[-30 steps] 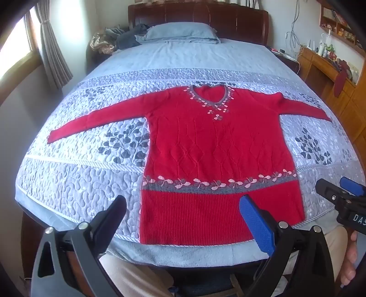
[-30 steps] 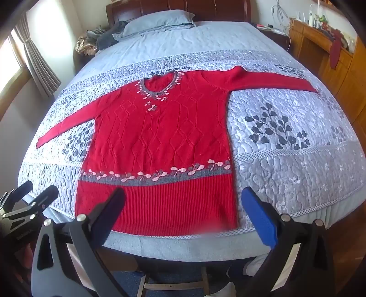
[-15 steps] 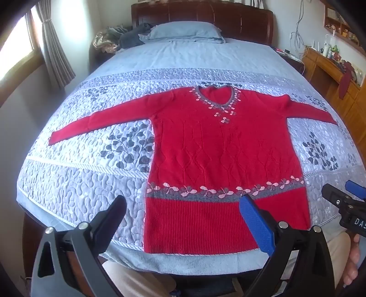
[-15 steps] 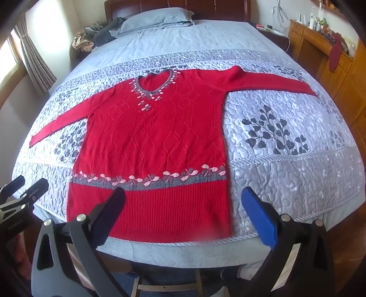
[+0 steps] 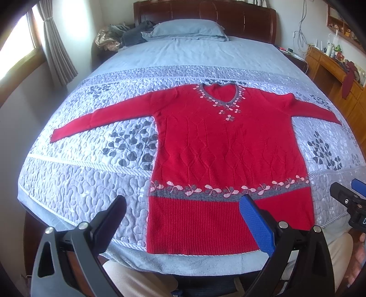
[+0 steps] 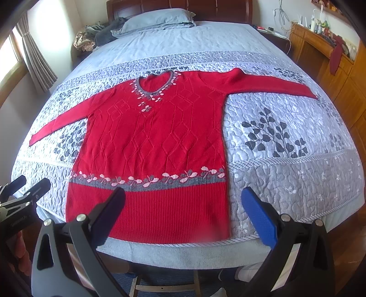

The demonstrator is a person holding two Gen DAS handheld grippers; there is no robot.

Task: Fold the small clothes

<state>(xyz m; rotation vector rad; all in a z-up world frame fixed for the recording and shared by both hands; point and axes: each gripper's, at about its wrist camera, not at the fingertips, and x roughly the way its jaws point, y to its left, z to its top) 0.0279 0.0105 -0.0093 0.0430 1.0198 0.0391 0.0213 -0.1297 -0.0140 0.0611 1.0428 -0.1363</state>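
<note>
Left wrist view: a red sweater point(image 5: 228, 148) lies flat and face up on the quilted bed point(image 5: 91, 182), both sleeves stretched straight out to the sides, its ribbed hem along the near edge of the mattress. The left gripper point(image 5: 183, 219) hangs above that near edge with its jaws spread wide and nothing between them; the black finger sits over bare quilt just left of the hem, the blue finger over the ribbed band. At the right edge of the picture the right gripper point(image 5: 350, 198) pokes in, apart from the cloth. A blue pillow point(image 5: 187, 30) rests by the wooden headboard point(image 5: 205, 10), a curtain point(image 5: 57, 45) hangs at the left, and a wooden cabinet point(image 5: 338, 75) stands along the right wall.

Right wrist view: the same sweater point(image 6: 155, 141) sits left of centre, its right sleeve reaching far across the quilt point(image 6: 286, 160). The right gripper point(image 6: 183, 214) has its jaws spread too, empty, the black finger over the ribbed hem and the blue one over quilt just right of the sweater's corner. The left gripper point(image 6: 25, 189) shows at the lower left, off the bed's corner, also parted.
</note>
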